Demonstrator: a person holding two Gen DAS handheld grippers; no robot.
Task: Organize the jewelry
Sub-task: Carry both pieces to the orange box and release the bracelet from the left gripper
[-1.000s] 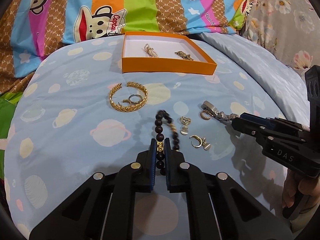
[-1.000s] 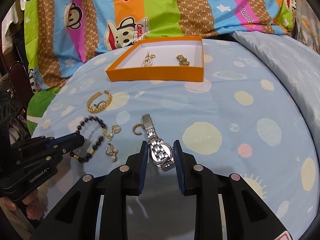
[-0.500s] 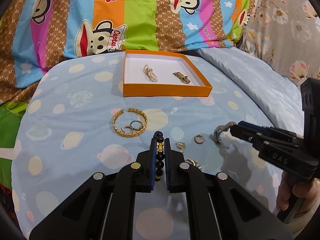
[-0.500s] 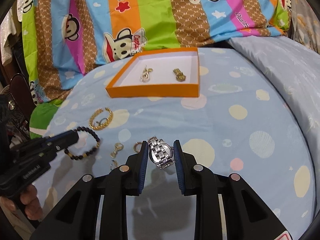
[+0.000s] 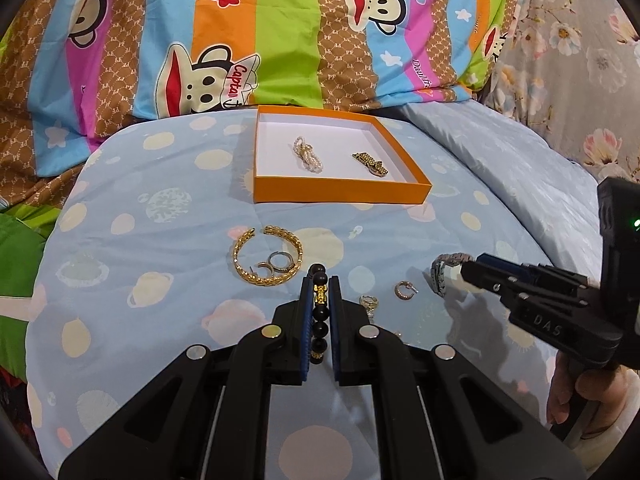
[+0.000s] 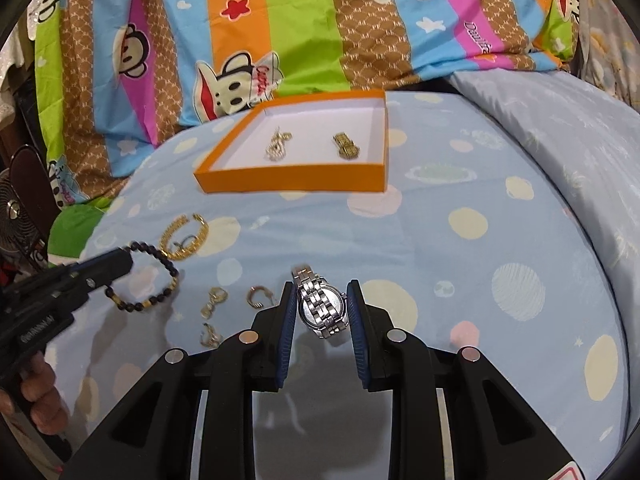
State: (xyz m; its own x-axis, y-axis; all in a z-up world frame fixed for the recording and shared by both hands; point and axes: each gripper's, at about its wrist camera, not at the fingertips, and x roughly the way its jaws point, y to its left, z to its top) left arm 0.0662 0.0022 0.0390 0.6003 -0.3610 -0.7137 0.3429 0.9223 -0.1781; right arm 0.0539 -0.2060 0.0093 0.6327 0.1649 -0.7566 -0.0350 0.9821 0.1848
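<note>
My left gripper [image 5: 320, 292] is shut on a black bead bracelet [image 5: 320, 312] with gold beads and holds it above the blue bedsheet; the bracelet hangs as a loop in the right wrist view [image 6: 158, 280]. My right gripper [image 6: 322, 304] is shut on a silver watch [image 6: 322, 306], lifted off the sheet; the watch also shows in the left wrist view [image 5: 440, 276]. An orange box [image 5: 340, 194] with a white floor lies ahead, holding a pearl piece [image 5: 307, 154] and a gold piece [image 5: 370, 163].
On the sheet lie a gold chain bangle [image 5: 266, 256] with a ring [image 5: 279, 261] inside it, a hoop earring [image 5: 404, 290] and small gold earrings [image 6: 214, 300]. A striped monkey-print quilt [image 5: 280, 32] rises behind the box. A fan [image 6: 16, 224] stands far left.
Both grippers have lifted their pieces off the sheet and drawn up and back. The bracelet and the watch now hang clear of the bed.
</note>
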